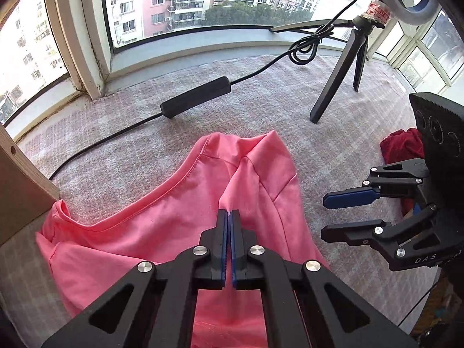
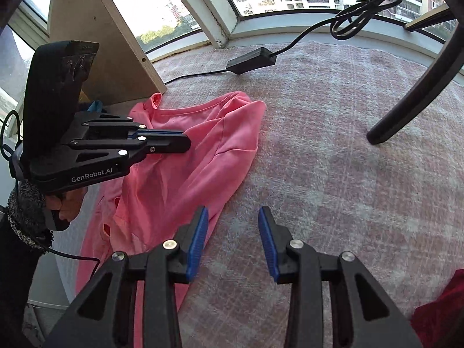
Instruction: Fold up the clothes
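I am looking at the pink garment [image 1: 162,217], which is lying crumpled on the counter [image 1: 130,145] directly ahead of and beneath my left claw [image 1: 231,214]; its neckline is curving away ahead-left of that claw, and a sleeve seam is running off ahead-right. My left claw is pinching a raised ridge of the pink fabric, its two blue-lined fingers [image 1: 222,232] pressed nearly together with only the thin fold between them. From the right wrist view the same garment [image 2: 179,168] is sitting ahead-left of my right claw [image 2: 233,217], with its near edge passing just beside the left blue pad [image 2: 198,240]. My right claw is standing wide, holding nothing, hovering over bare quilted counter cover [image 2: 348,174]. In that view the left claw [image 2: 185,142] is showing from the side, reaching over the pink cloth, with a hand [image 2: 68,203] gripping its handle below. Well to the right of the right claw a red cloth [image 2: 440,310] is lying at the counter's edge. Farther ahead of both claws a black cable box [image 1: 195,97] with its cord is resting on the counter, a tripod leg [image 1: 336,84] is standing ahead-right, and a wooden panel [image 2: 110,43] is leaning ahead-left near the window [image 1: 203,0].
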Action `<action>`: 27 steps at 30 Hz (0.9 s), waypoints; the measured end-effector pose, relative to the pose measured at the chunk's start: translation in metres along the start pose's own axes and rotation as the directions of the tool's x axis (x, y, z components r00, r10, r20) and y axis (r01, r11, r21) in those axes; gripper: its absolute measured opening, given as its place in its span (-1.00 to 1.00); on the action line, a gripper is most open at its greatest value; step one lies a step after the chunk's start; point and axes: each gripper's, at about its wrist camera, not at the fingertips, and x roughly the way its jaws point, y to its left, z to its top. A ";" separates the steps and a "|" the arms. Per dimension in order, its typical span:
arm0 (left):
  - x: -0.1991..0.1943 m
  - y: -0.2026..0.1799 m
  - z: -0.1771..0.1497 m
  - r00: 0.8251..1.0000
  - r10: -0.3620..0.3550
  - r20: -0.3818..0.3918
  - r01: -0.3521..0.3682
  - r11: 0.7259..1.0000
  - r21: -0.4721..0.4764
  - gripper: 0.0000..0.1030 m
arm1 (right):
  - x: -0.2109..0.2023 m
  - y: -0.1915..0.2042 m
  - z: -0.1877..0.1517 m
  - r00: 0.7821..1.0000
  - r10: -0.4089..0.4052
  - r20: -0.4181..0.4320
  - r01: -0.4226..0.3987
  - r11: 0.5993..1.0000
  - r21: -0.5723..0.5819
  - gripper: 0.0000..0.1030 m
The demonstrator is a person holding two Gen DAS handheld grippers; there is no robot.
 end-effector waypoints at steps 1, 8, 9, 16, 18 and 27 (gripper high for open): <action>-0.007 0.002 -0.001 1.000 -0.007 0.022 0.008 1.000 -0.006 -0.98 | 0.001 0.003 -0.001 1.000 0.009 0.000 -0.009 1.000 -0.011 -0.31; -0.008 0.026 -0.008 0.999 0.041 0.007 -0.041 0.998 -0.049 -0.98 | 0.013 0.021 -0.001 1.000 -0.019 -0.005 0.019 0.996 -0.088 -0.31; -0.007 0.030 -0.009 0.999 0.049 0.001 -0.048 0.997 -0.054 -0.98 | 0.015 0.023 0.000 1.000 -0.029 -0.006 0.028 0.995 -0.098 -0.31; 0.001 0.031 -0.008 0.998 0.067 -0.010 -0.068 0.996 -0.060 -0.79 | 0.015 0.024 0.007 0.981 -0.193 -0.026 0.188 0.975 -0.117 -1.00; -0.005 0.033 -0.008 0.998 0.063 0.000 -0.063 0.996 -0.069 -0.54 | 0.005 0.015 0.013 0.973 -0.230 -0.023 0.228 0.971 -0.072 -0.91; -0.041 0.060 -0.039 0.998 0.055 0.009 -0.053 0.992 -0.118 -0.37 | 0.029 0.023 0.056 0.999 0.023 0.027 -0.022 0.999 -0.040 -0.72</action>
